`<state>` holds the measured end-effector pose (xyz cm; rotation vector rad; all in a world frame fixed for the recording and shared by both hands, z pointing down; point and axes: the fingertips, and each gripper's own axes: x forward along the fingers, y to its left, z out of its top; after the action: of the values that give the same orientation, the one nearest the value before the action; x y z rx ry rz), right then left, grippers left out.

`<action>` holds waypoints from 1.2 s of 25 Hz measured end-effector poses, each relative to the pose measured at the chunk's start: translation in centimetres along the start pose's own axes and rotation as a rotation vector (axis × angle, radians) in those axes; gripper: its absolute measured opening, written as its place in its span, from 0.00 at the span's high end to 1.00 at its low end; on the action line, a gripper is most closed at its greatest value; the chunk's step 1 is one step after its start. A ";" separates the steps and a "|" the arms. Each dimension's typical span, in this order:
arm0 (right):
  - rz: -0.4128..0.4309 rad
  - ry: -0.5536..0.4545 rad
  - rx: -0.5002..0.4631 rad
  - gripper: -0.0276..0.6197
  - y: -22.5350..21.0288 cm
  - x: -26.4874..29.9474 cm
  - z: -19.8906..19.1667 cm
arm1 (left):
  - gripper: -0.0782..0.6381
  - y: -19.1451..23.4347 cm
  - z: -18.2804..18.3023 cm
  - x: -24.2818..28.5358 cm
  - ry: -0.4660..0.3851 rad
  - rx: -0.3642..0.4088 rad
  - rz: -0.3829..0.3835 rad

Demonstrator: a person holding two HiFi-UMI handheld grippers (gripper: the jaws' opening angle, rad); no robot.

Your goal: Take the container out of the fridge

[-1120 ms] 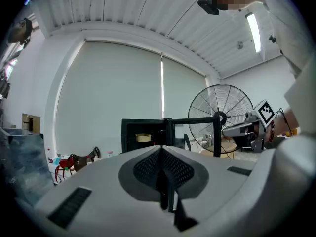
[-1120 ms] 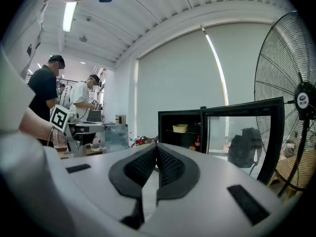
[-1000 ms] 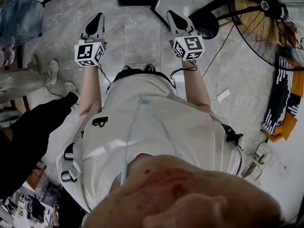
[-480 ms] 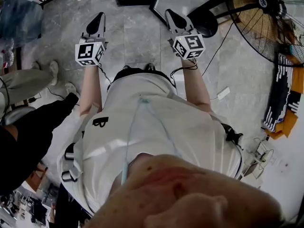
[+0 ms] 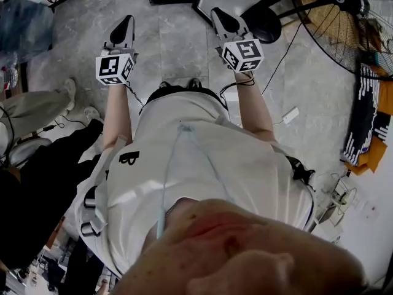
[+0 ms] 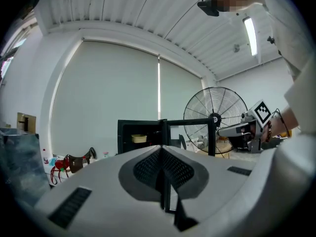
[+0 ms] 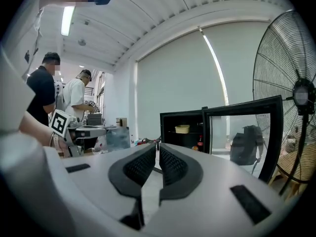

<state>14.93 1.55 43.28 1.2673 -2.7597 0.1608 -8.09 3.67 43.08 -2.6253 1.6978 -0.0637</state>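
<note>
L gripper [image 6: 161,154], R gripper [image 7: 157,154] shut, 1 fridge [image 7: 180,113], 1 container [image 7: 182,129]

left gripper [image 5: 127,21] – fingers together, level | right gripper [image 5: 216,13] – fingers together, both arms forward

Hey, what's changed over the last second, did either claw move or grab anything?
Nothing visibly changed. The left claw and right claw stay shut and empty, held out side by side. Nothing was grabbed or let go. The container sits on a shelf in the open fridge, not yet reached.
</note>
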 end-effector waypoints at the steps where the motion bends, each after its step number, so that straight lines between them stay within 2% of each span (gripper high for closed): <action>1: 0.002 0.003 0.000 0.93 0.1 0.0 -0.1 | 0.88 0.1 0.1 0.0 -0.003 -0.007 0.001; 4: 0.008 0.000 0.018 0.93 0.1 0.0 0.1 | 0.88 0.0 0.7 -0.1 -0.014 -0.017 -0.001; 8: 0.012 0.005 0.015 0.93 0.1 0.0 -0.1 | 0.88 -1.0 1.1 -0.2 -0.005 0.057 -0.027; 11: 0.017 0.018 0.016 0.91 0.4 0.1 -0.5 | 0.88 -1.4 0.9 -0.4 0.003 0.078 -0.039; 14: 0.029 0.035 0.020 0.81 0.8 0.3 -0.8 | 0.88 -1.5 0.7 -0.6 0.005 0.075 -0.046; 17: 0.040 0.042 0.016 0.78 1.2 0.6 -0.8 | 0.88 -1.2 0.7 -0.9 0.005 0.074 -0.043; 30: 0.134 0.076 0.033 0.52 3.3 1.8 -0.8 | 0.88 -0.6 0.6 -0.7 0.008 0.074 -0.044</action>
<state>11.33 2.48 44.14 1.0602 -2.7871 0.2609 -7.87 4.57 42.46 -2.6121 1.6080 -0.1350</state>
